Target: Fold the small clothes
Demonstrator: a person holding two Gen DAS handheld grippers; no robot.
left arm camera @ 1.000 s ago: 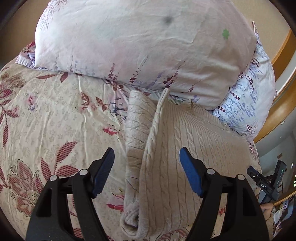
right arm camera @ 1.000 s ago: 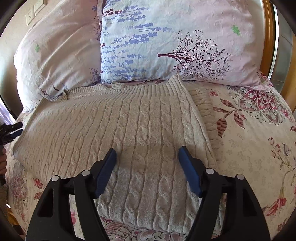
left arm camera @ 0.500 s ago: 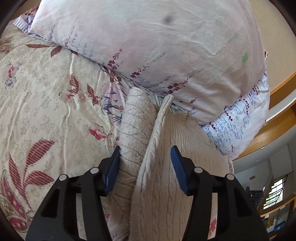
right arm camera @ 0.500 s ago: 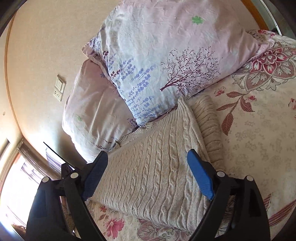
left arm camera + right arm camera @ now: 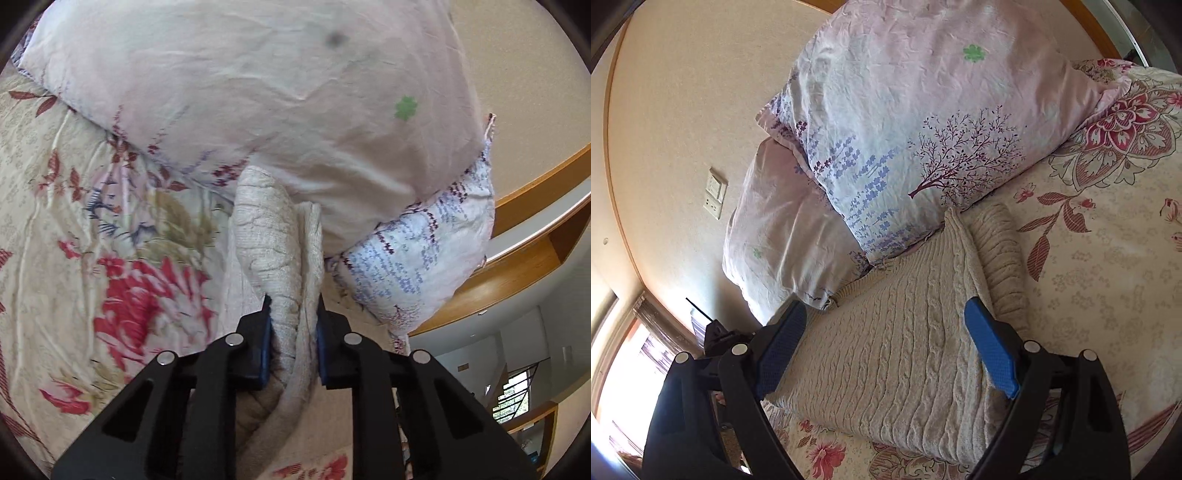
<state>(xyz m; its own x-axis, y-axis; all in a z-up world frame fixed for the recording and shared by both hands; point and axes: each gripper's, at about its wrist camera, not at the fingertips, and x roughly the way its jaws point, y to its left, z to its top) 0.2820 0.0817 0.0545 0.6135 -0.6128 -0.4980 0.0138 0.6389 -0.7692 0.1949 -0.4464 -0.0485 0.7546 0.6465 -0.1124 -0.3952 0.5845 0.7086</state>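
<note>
The left tongs (image 5: pixel 293 325) have just been closing and now pinch a bunched fold of the beige cable-knit sweater (image 5: pixel 273 251) between their blue pads (the cloth fills the narrow gap). The sweater lies folded on the flowered bedspread (image 5: pixel 1100 280), its far edge against the lilac pillows (image 5: pixel 923 122). The right tongs (image 5: pixel 886 350) have just been opening and stand wide over the sweater's near end, gripping nothing

Left claw (image 5: pixel 293 325), right claw (image 5: pixel 884 350): black frames, blue pads, silver screws
</note>
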